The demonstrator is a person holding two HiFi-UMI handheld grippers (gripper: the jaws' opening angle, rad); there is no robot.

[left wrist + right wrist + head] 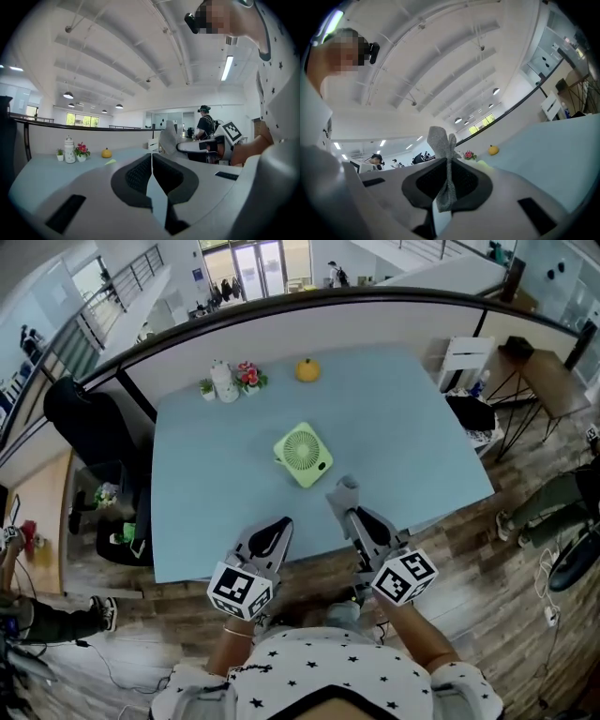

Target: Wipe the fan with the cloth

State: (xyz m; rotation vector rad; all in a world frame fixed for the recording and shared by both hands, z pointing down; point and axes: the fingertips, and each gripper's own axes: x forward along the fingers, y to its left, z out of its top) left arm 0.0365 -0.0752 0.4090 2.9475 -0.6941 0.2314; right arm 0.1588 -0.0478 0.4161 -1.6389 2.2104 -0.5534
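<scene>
A light green square fan (pixel 303 456) lies flat near the middle of the pale blue table (pixel 206 474); only a green sliver of it (pixel 483 164) shows in the right gripper view. My right gripper (pixel 344 498) is shut on a grey cloth (pixel 347 486), just right of the fan's near corner. The cloth (pixel 443 154) sticks up from between the closed jaws. My left gripper (pixel 278 524) hovers over the table's near edge, left of the fan, jaws shut with nothing between them (pixel 151 161).
At the table's far side stand a white jar (pixel 225 382), a small green plant (pixel 206 388), pink flowers (pixel 249 377) and an orange fruit (pixel 307 369). A black chair (pixel 89 432) is at the left, a white chair (pixel 464 362) and wooden desk (pixel 548 381) at the right.
</scene>
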